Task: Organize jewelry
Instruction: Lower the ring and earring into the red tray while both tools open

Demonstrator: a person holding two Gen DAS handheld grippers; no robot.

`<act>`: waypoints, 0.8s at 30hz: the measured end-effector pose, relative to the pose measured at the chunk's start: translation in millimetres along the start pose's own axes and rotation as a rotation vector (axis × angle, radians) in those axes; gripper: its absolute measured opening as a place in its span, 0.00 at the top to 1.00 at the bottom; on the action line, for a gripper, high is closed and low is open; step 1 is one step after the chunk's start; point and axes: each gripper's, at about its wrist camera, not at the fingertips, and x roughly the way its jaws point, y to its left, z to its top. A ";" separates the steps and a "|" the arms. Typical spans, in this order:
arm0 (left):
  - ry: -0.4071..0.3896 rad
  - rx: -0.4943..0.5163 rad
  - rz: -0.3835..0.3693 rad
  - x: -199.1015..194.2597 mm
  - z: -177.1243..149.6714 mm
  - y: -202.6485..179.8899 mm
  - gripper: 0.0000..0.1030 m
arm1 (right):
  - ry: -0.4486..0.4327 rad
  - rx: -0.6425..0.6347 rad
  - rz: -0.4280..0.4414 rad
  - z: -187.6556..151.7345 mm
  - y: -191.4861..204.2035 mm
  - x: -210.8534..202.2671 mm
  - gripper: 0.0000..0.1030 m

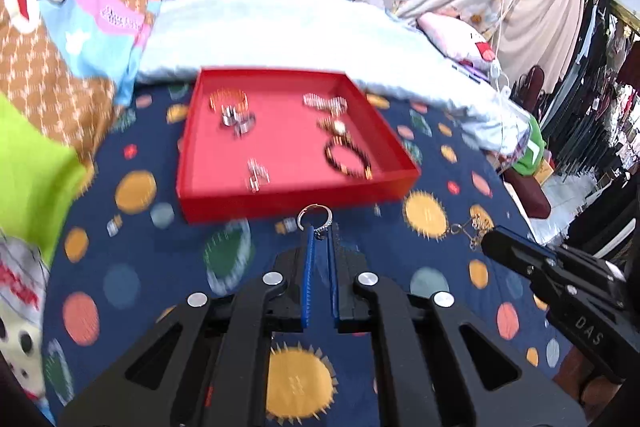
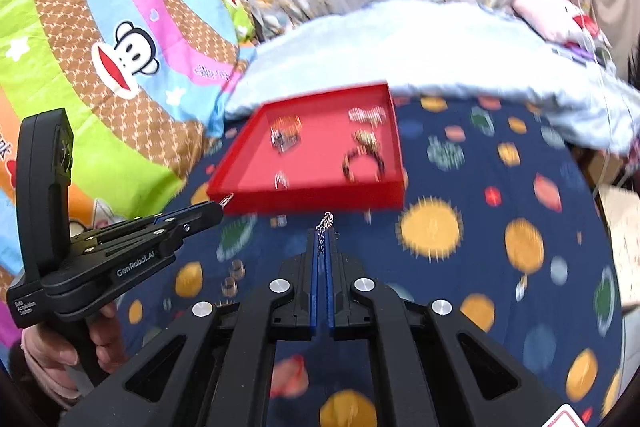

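Observation:
A shallow red tray (image 1: 292, 201) lies on the navy patterned bedspread and holds several rings and bracelets, among them a dark beaded bracelet (image 1: 347, 159). My left gripper (image 1: 320, 233) is shut on a silver ring (image 1: 315, 217), held just short of the tray's near wall. My right gripper (image 2: 322, 233) is shut on a thin silver chain (image 2: 325, 223), also just in front of the tray (image 2: 312, 197). The left gripper shows in the right wrist view (image 2: 216, 209) at the tray's near left corner. The right gripper shows in the left wrist view (image 1: 490, 243) with the chain (image 1: 468, 227) dangling from it.
A white folded blanket (image 1: 300, 27) lies behind the tray. A cartoon-print quilt (image 2: 100, 47) is heaped at the left. Two small rings (image 2: 234, 277) lie on the bedspread at the near left. Clothes racks (image 1: 592, 107) stand past the bed's right edge.

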 end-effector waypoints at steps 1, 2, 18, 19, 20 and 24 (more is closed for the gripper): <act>-0.019 0.008 0.012 -0.7 9.4 2.0 0.94 | -0.010 -0.007 0.000 8.1 1.1 2.8 0.97; -0.032 0.012 0.022 -0.2 16.6 4.0 0.94 | -0.020 -0.017 0.001 19.4 2.6 7.9 0.97; -0.009 -0.024 0.105 92.7 95.2 51.3 0.94 | 0.085 0.074 0.125 88.6 -5.2 143.6 0.97; 0.001 -0.023 0.105 99.5 95.7 52.4 0.94 | 0.098 0.072 0.128 88.1 -4.6 151.9 0.97; 0.007 -0.020 0.109 104.7 95.1 52.5 0.94 | 0.103 0.071 0.125 87.3 -4.3 156.1 0.97; 0.029 -0.022 0.116 120.8 93.8 54.2 0.94 | 0.109 0.024 0.078 83.4 -1.0 168.7 0.95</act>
